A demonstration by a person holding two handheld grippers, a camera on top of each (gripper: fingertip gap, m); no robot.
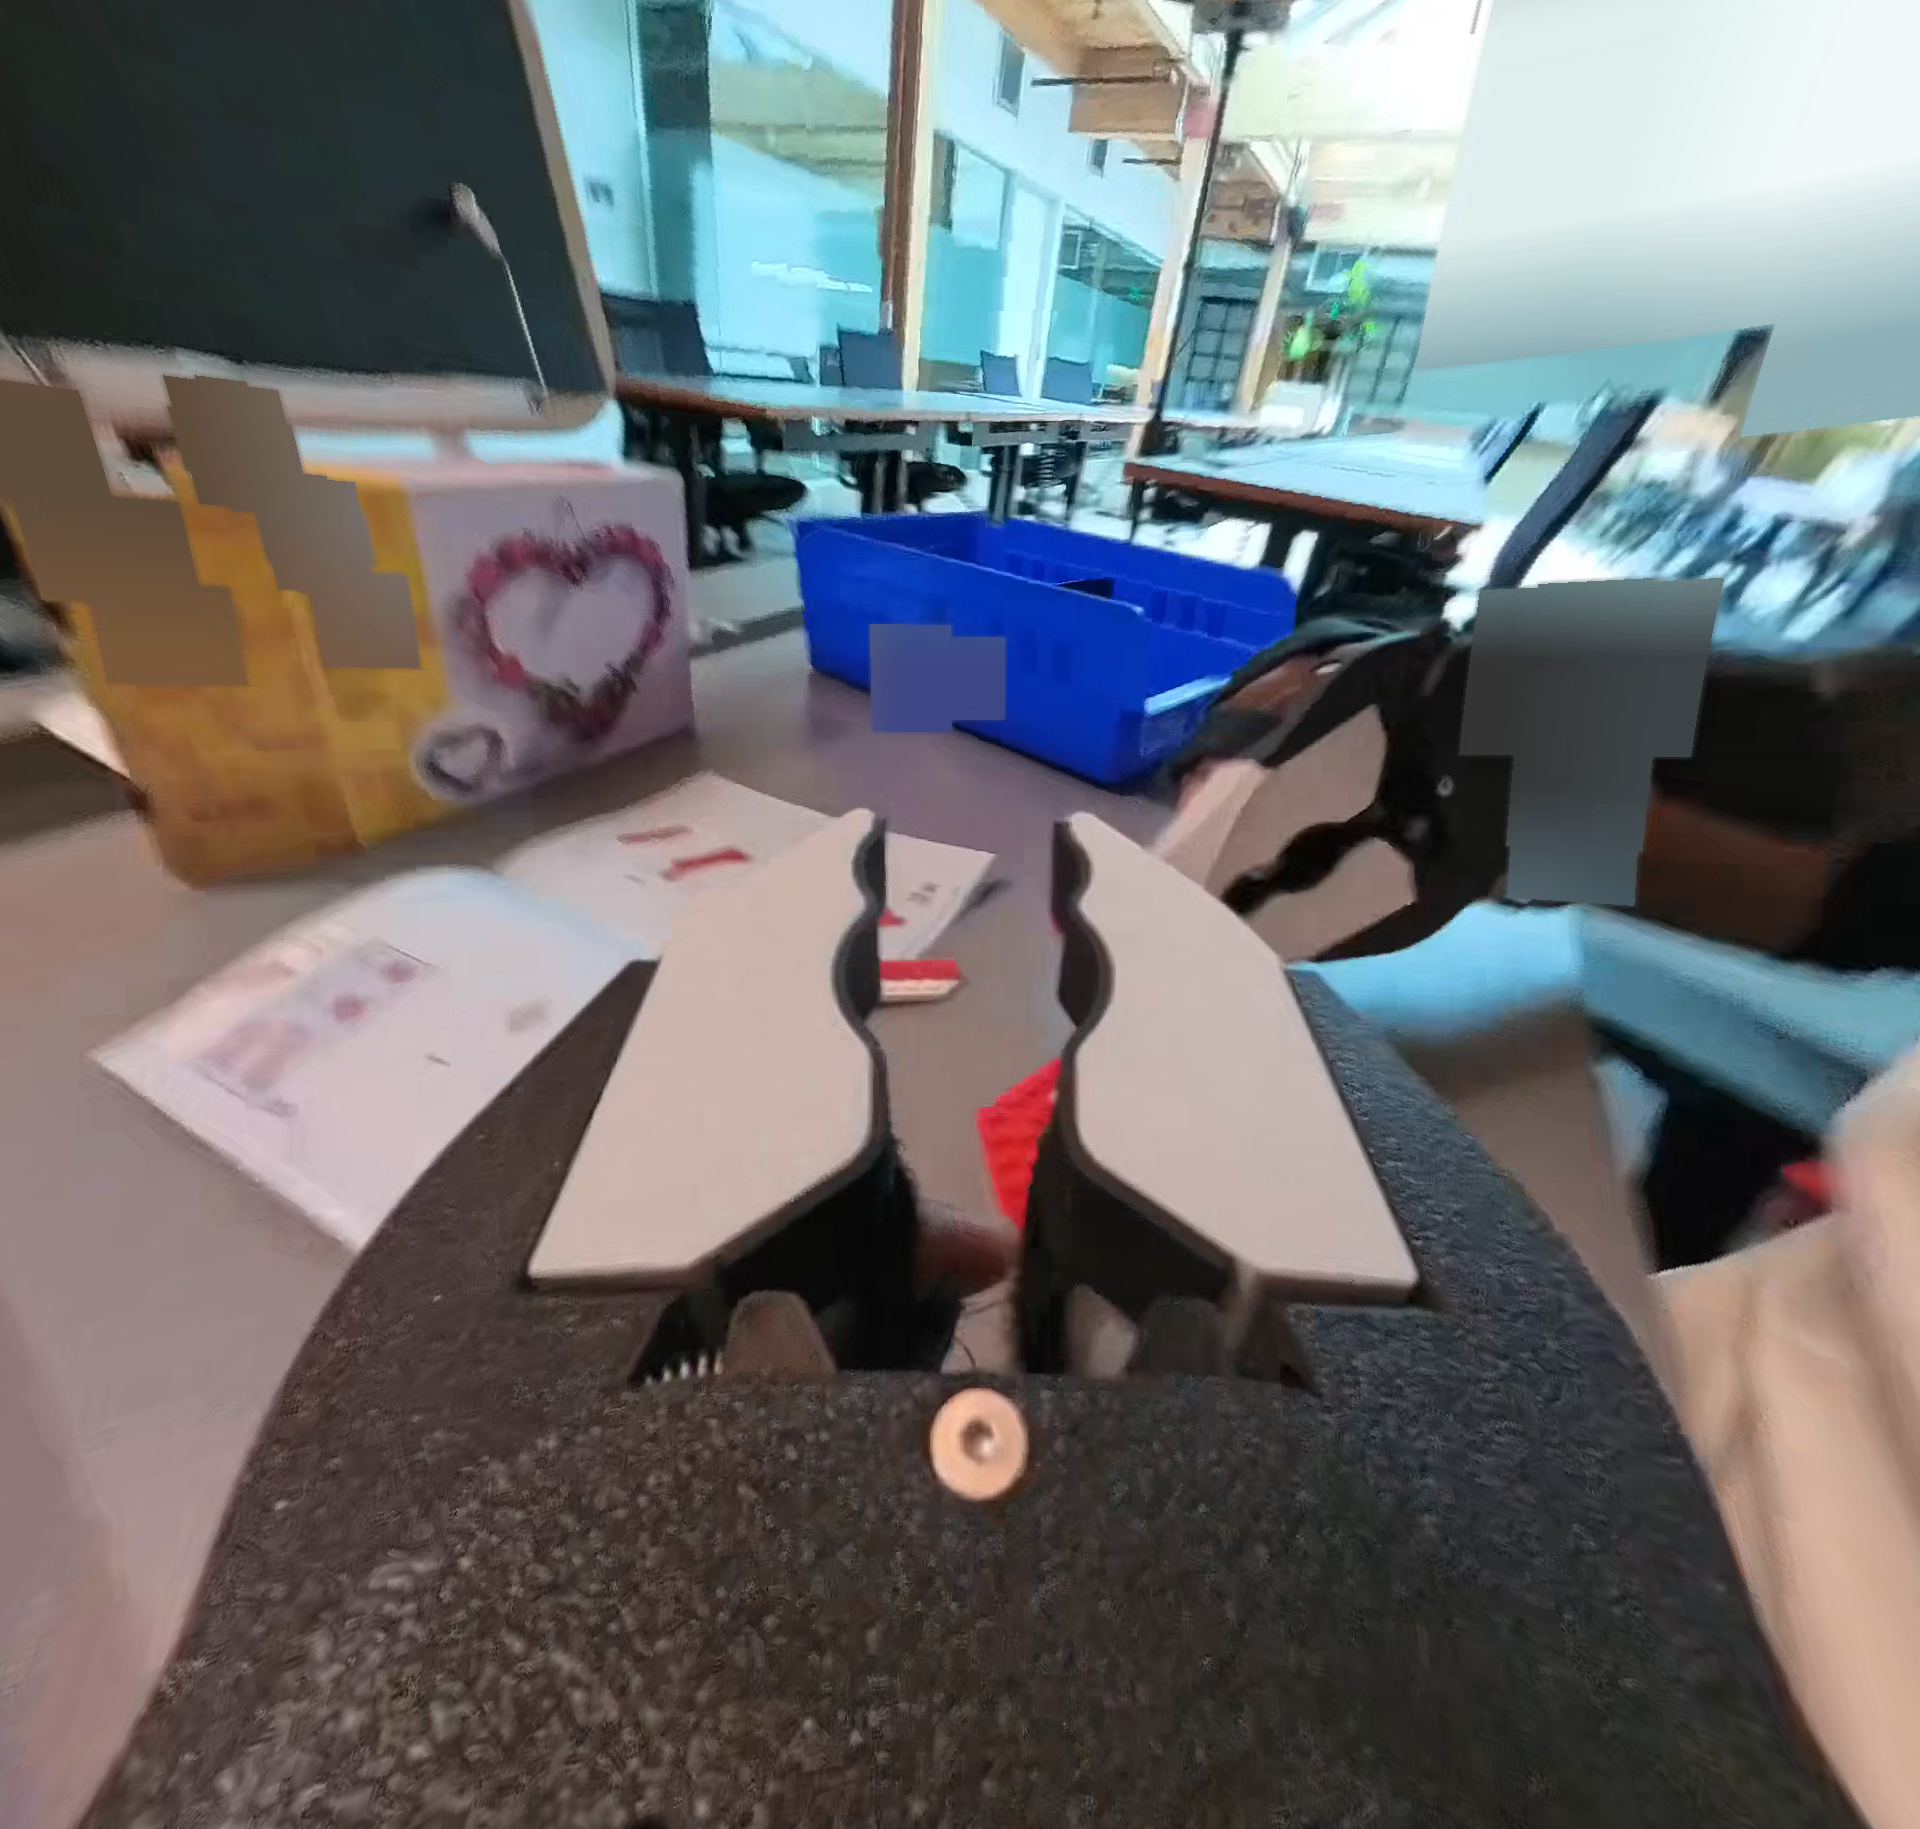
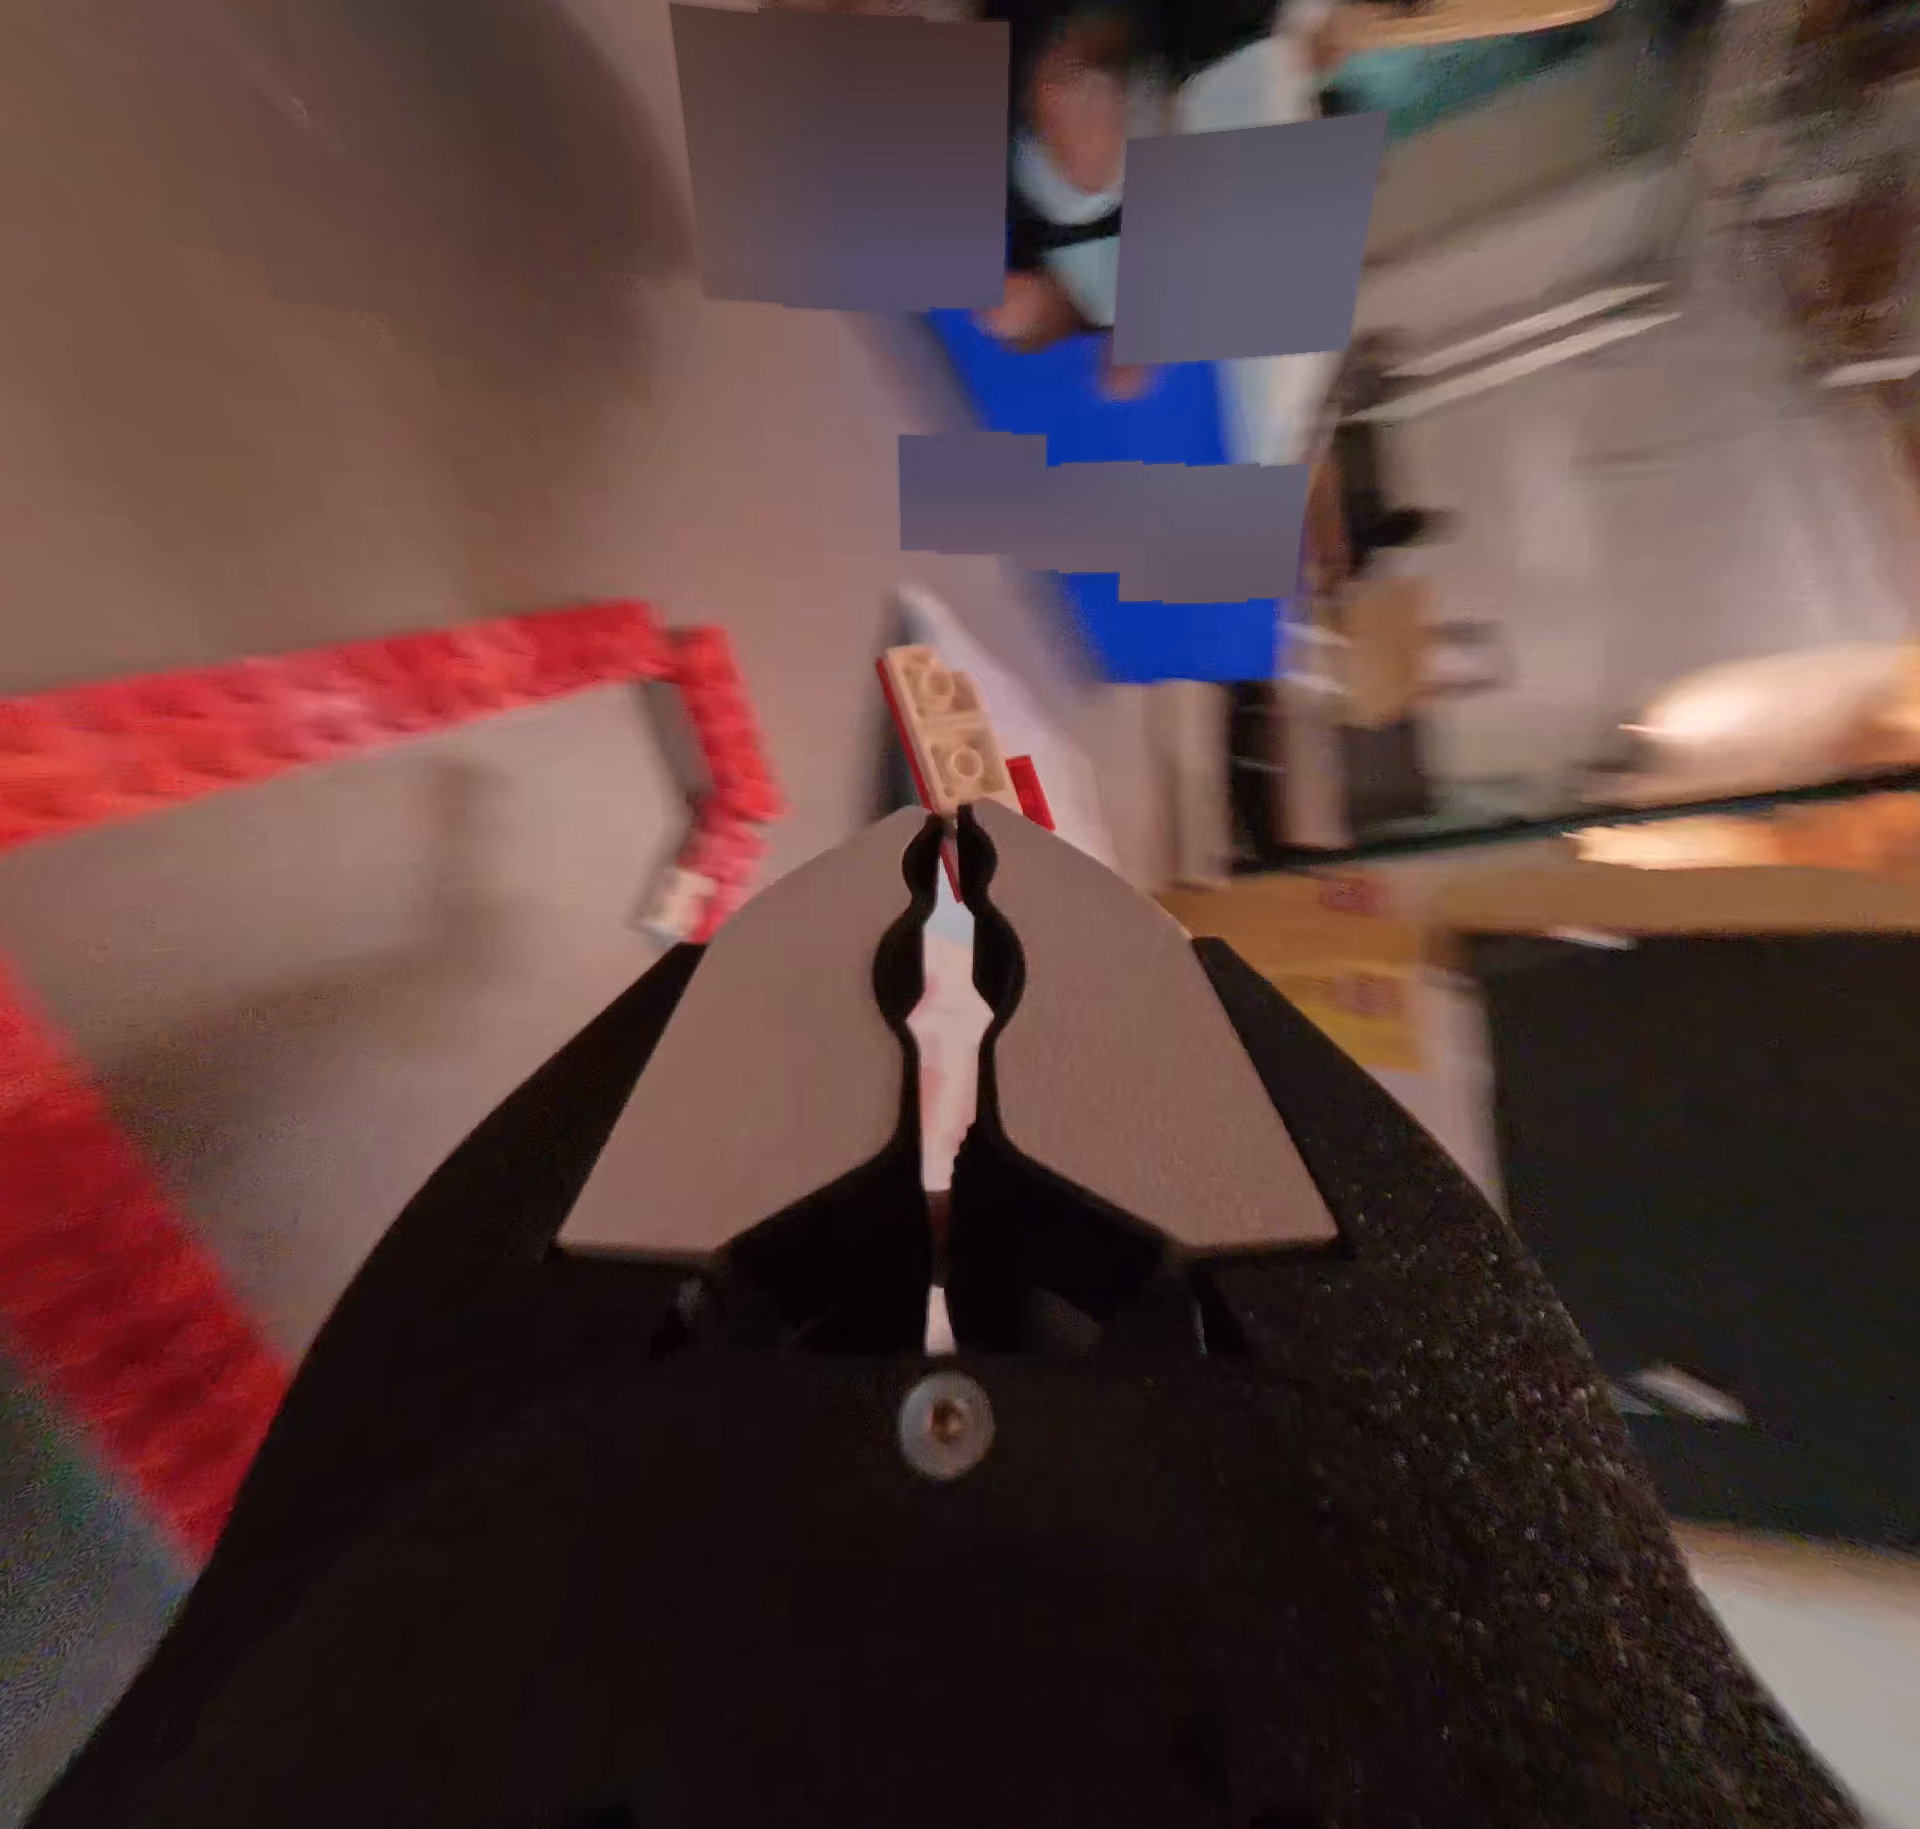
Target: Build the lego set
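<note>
Pinching a white-red piece (image 2: 951, 730) in our R gripper (image 2: 951, 823) for fitting to the frame (image 2: 343, 699); L gripper (image 1: 968, 844) gapes empty, ready to steady.

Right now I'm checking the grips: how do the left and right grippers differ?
The left gripper has its jaws apart and holds nothing; the right gripper has its jaws shut on a small white-and-red piece. The left one points level across the table toward the blue bin; the right one is rolled, its view tilted beside the red frame. Both have grey fingers on black bodies.
</note>
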